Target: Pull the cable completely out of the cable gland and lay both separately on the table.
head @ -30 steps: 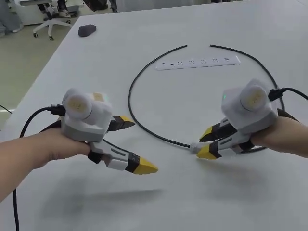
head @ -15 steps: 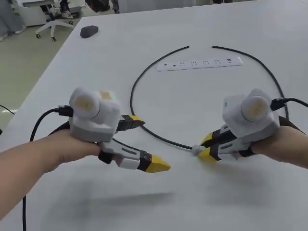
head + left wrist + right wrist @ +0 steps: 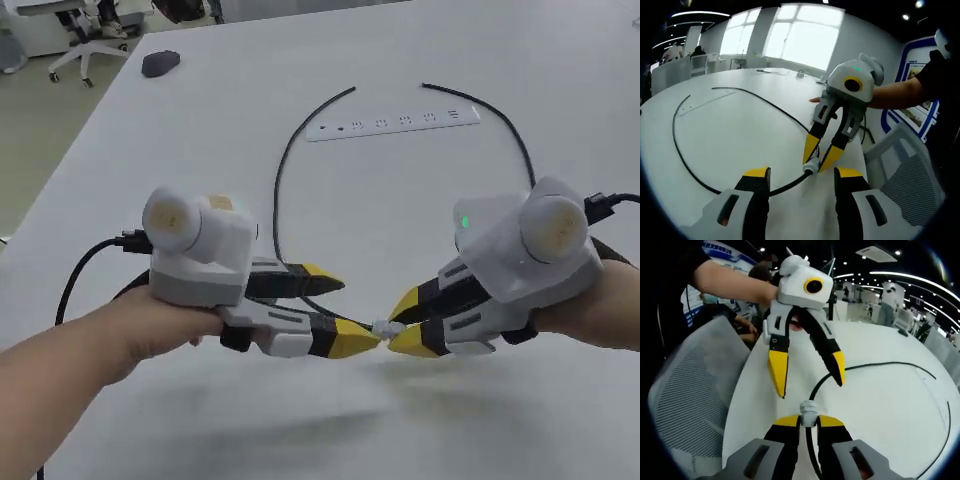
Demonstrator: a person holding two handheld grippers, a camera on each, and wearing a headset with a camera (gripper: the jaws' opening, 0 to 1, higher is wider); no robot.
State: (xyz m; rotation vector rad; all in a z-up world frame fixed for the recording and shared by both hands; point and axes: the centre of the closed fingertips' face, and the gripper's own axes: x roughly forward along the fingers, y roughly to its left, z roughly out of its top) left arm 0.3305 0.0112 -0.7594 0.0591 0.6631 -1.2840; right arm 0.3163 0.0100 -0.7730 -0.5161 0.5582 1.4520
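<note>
The right gripper [image 3: 400, 322] sat at the lower middle of the head view, its jaws pinched closed on the small white cable gland [image 3: 384, 327], which was held just above the bench [image 3: 200, 140]. The left gripper [image 3: 357, 312] met it almost tip to tip from the left, its jaws spread wide and holding nothing. In the left gripper view they straddled the black cable [image 3: 690, 165] just short of the gland, apparently not yet touching it.

The cable was still threaded through the gland. One side swept up the left of the head view and the other up the right, forming a wide loop on the bench, with both free ends near the white power strip [image 3: 395, 123] at the upper middle.

The likeliest trouble was the left jaws closing too close to the gland and catching its body instead of the cable, so that both grippers would pull on the same part. The cable looked thin and smooth and could slide through the jaws under a hard pull. The gland was held only at the very tips of the right jaws, so a sideways tug could twist it free. A long length remained to draw through, and the trailing loop could drag against the power strip
</note>
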